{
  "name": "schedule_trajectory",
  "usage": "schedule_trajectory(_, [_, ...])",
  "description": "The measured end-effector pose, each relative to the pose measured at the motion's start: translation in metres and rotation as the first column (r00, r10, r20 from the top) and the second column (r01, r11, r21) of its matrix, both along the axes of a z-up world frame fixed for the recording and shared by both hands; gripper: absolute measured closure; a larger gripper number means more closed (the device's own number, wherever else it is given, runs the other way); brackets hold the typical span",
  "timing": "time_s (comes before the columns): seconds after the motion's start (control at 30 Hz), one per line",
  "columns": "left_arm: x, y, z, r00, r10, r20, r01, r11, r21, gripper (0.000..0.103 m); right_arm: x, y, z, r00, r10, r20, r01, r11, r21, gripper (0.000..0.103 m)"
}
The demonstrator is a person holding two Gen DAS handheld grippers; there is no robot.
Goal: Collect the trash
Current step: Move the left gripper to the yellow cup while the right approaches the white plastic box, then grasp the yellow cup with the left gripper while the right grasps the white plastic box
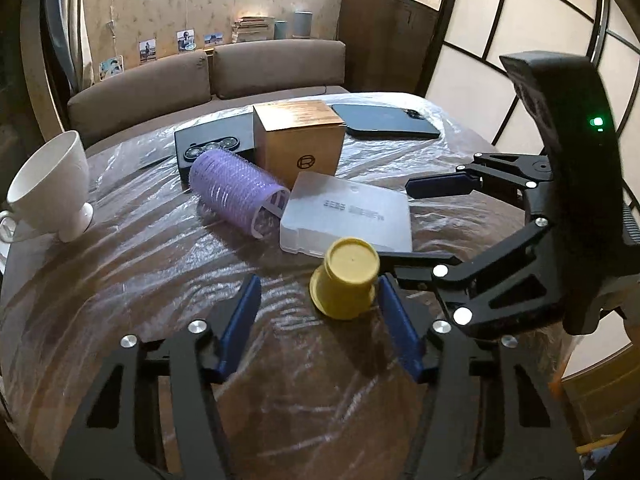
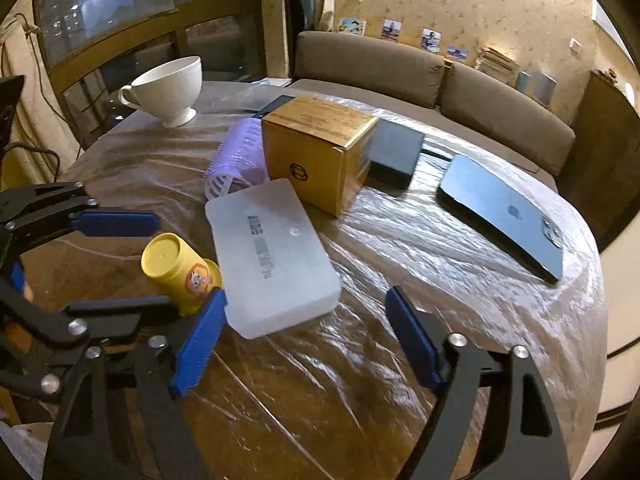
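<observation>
Shiny plastic wrap covers the round table (image 1: 120, 280), where the yellow cup (image 1: 347, 283) lies tipped between the spread-apart fingers of the left gripper (image 1: 318, 326), and the right gripper (image 2: 306, 338), gaping empty nearby, might bump it and roll it away.

Warm, rather dim indoor light, yellowish on the walls. Strong white glare on the plastic sheet (image 1: 132, 264) over the table, in streaks and wrinkles, brightest in the right wrist view near the phone (image 2: 504, 216). Small bright glow above the sofa (image 1: 256, 16). Dark night window (image 2: 116, 12) with spots of reflected lamps. Soft shadow beside the yellow cup (image 1: 346, 284). Heavy fisheye bending at the edges, black corners. Slight blur on the cup and the near fingers (image 1: 240, 320).
</observation>
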State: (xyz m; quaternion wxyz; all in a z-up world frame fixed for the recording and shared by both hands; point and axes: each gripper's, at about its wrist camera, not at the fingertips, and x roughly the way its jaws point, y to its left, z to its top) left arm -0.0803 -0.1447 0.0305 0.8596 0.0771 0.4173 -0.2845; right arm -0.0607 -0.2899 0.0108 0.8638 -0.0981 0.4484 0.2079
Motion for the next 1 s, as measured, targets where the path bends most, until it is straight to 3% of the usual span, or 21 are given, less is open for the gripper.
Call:
schedule_trajectory(0.13, [0.008,-0.004,-0.002,1.000,-0.003,-0.018,0.003,1.000,-0.005,0.055,0.005,0.005,0.000,0.999,0.039,-0.012,-0.039,0.999,0.006,0.045])
schedule_trajectory(0.3, [0.012,-0.001,-0.006,1.000,-0.010,-0.020,0.010,1.000,0.005,0.059,-0.004,0.007,0.002,0.998,0.055,0.002,-0.055,0.998,-0.032,0.046])
schedule_trajectory(0.37, [0.014,0.001,-0.006,1.000,-0.003,-0.025,0.003,1.000,0.001,0.059,-0.006,0.004,0.002,0.999,0.041,0.019,-0.040,0.999,-0.034,0.041])
schedule_trajectory(0.43, [0.017,0.002,-0.006,1.000,0.004,-0.028,-0.004,1.000,0.000,0.059,-0.005,0.003,0.003,0.999,0.024,0.036,-0.023,0.999,-0.029,0.024])
schedule_trajectory(0.77, [0.028,0.011,-0.006,0.999,0.024,-0.024,-0.024,1.000,0.010,0.060,0.016,0.010,0.000,0.999,0.048,0.010,-0.048,0.999,-0.005,0.025])
schedule_trajectory(0.8, [0.028,0.011,-0.006,0.999,0.023,-0.024,-0.023,1.000,0.009,0.060,0.016,0.011,-0.001,0.999,0.053,0.005,-0.053,0.999,-0.004,0.026])
schedule_trajectory(0.87, [0.028,0.012,-0.006,1.000,0.023,-0.016,-0.023,1.000,0.011,0.063,0.016,0.014,-0.002,0.998,0.065,-0.004,-0.065,0.998,-0.011,0.040])
schedule_trajectory(0.93, [0.027,0.012,-0.006,1.000,0.025,-0.011,-0.024,1.000,0.013,0.065,0.013,0.014,-0.001,0.998,0.067,-0.005,-0.067,0.998,-0.011,0.048])
schedule_trajectory(1.0, [0.026,0.012,-0.006,1.000,0.024,-0.009,-0.024,1.000,0.015,0.067,0.009,0.015,0.000,0.998,0.063,-0.003,-0.063,0.998,-0.022,0.048])
